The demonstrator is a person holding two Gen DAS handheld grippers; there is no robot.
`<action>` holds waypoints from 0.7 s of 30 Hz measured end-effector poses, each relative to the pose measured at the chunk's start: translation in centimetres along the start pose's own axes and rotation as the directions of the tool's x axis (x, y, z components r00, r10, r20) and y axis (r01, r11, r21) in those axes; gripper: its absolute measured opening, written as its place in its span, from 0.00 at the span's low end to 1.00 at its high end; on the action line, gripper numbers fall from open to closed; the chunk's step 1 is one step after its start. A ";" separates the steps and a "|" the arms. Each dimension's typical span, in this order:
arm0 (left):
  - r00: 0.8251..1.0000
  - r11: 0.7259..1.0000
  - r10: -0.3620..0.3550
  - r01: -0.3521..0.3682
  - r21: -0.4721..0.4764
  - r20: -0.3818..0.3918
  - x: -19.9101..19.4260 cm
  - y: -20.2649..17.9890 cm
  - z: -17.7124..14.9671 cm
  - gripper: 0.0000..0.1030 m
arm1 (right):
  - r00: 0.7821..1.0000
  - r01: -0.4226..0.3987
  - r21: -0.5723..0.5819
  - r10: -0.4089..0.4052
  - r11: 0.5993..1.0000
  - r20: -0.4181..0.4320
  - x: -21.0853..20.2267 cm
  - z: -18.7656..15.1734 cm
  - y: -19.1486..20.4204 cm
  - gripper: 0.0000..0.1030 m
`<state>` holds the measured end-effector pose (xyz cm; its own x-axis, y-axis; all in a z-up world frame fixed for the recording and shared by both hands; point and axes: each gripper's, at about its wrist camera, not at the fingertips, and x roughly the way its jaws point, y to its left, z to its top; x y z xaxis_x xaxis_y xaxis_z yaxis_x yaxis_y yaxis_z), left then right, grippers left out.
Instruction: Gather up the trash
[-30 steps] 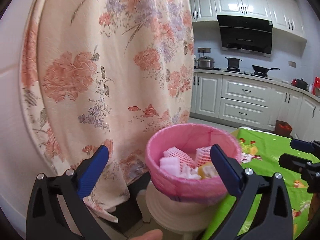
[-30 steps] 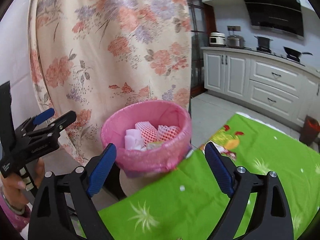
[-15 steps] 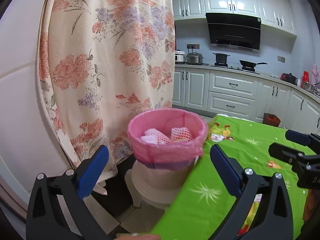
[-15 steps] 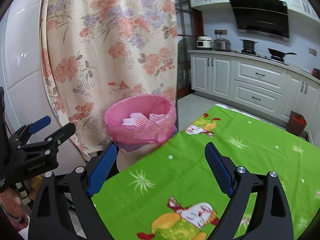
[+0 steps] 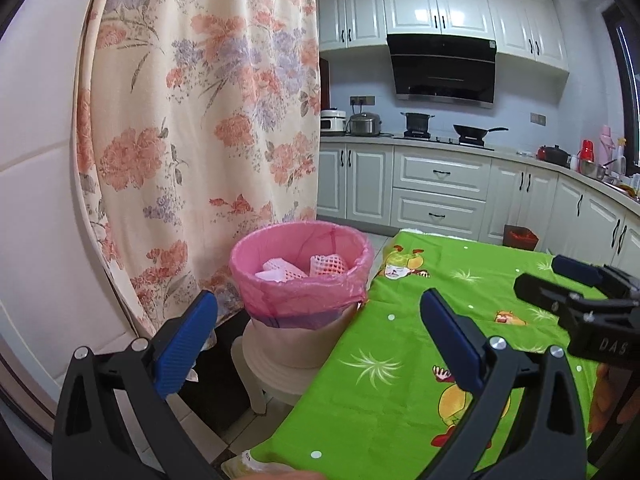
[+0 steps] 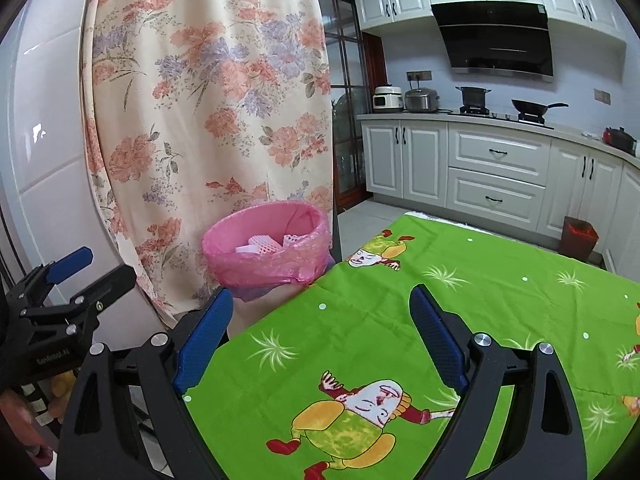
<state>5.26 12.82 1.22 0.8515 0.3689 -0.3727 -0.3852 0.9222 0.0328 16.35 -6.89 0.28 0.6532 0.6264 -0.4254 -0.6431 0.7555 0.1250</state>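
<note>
At the far left of the right wrist view, the left gripper (image 6: 84, 270) is seen from the side, and its jaws are spread with nothing between them. Behind it, a floral curtain (image 6: 208, 120) is hung across the upper left of both views. Just left of centre, the waste bin (image 5: 302, 280) is found on a pale stool (image 5: 272, 376), its pink liner (image 5: 304, 300) folded over the rim; it is set just beside the left edge of the table, near its far corner. Inside it, white and red foam fruit nets (image 5: 326, 265) and some pale tissue-like scraps are piled below the rim.

Such trash is judged to be very light, soft and springy, so it can be pinched anywhere along an edge with little force; a crushed net may spring back and slip out. The liner is thin and probably tears easily, so it is best gathered at the folded rim.

To the right, the green cartoon tablecloth (image 6: 460, 312) is spread over the table, and no loose trash is visible on the part shown. The right gripper (image 6: 320, 336) is held released over the cloth, empty. Kitchen cabinets (image 5: 440, 196) fill the upper right.
</note>
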 end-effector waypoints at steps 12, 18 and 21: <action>1.000 1.000 0.013 -0.014 0.013 0.024 -0.4 -0.1 -0.9 0.95 | 0.999 0.001 -0.010 -0.001 1.000 0.043 -1.0 -0.9 0.6 0.82; 0.999 1.000 0.016 -0.016 -0.011 0.029 -0.5 0.6 -1.0 0.95 | 0.992 0.016 -0.033 -0.011 0.999 0.124 -1.9 -1.0 0.9 0.82; 0.999 1.000 0.017 -0.017 -0.018 0.031 -0.7 0.9 -1.2 0.95 | 0.990 0.020 -0.022 -0.017 1.000 0.141 -1.9 -1.2 0.6 0.82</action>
<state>3.93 13.24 0.38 0.8554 0.3881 -0.3430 -0.4057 0.9137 0.0222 14.21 -7.86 0.12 0.7138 0.6345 -0.2964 -0.6385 0.7635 0.0967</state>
